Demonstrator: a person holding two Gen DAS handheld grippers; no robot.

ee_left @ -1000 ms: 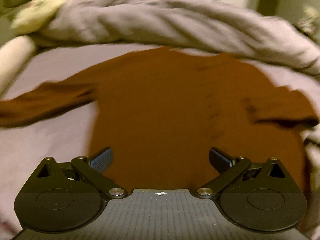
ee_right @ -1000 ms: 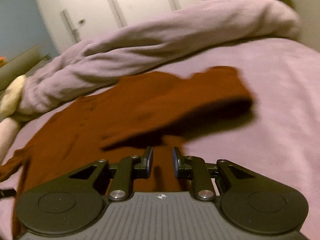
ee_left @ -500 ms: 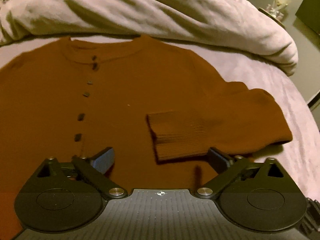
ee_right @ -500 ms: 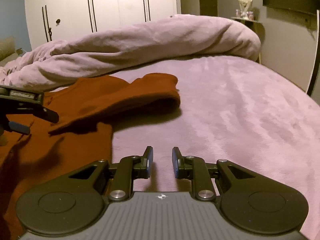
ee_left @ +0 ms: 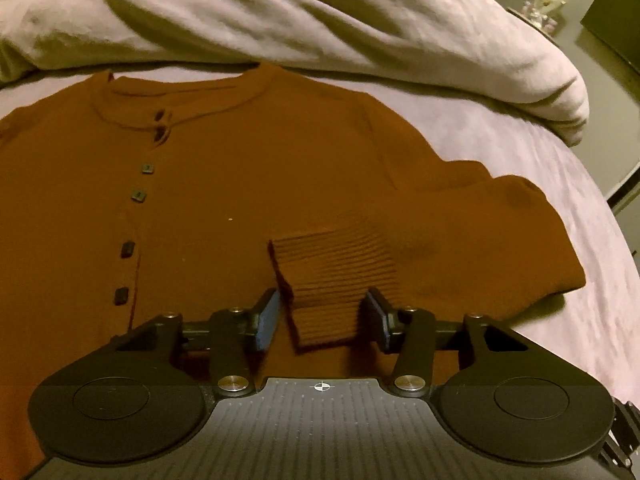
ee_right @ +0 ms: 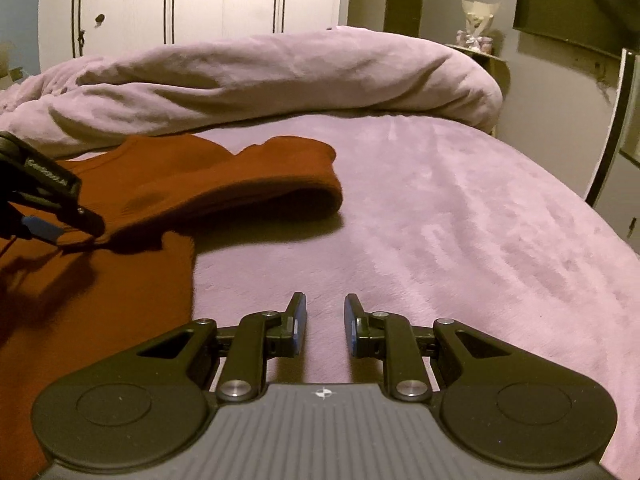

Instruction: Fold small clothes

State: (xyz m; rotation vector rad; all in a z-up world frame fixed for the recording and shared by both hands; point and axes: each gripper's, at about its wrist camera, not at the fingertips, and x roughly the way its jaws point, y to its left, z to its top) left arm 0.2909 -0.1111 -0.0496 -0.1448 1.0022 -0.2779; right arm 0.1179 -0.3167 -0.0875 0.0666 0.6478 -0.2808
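sweater [ee_left: 248, 200] flat near bed's [ee_right: 460, 216] left side, collar by heaped blanket [ee_left: 320, 20] | cuff [ee_left: 336, 288] folded inward, between just-closing left gripper [ee_left: 322, 316], no contact visible | right gripper [ee_right: 325, 324] narrow, empty, over open bedcover

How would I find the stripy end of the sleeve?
Look on the purple bed for the brown buttoned sweater. One sleeve is folded across its front. The ribbed cuff lies between the left gripper fingers, the only ridged patch.
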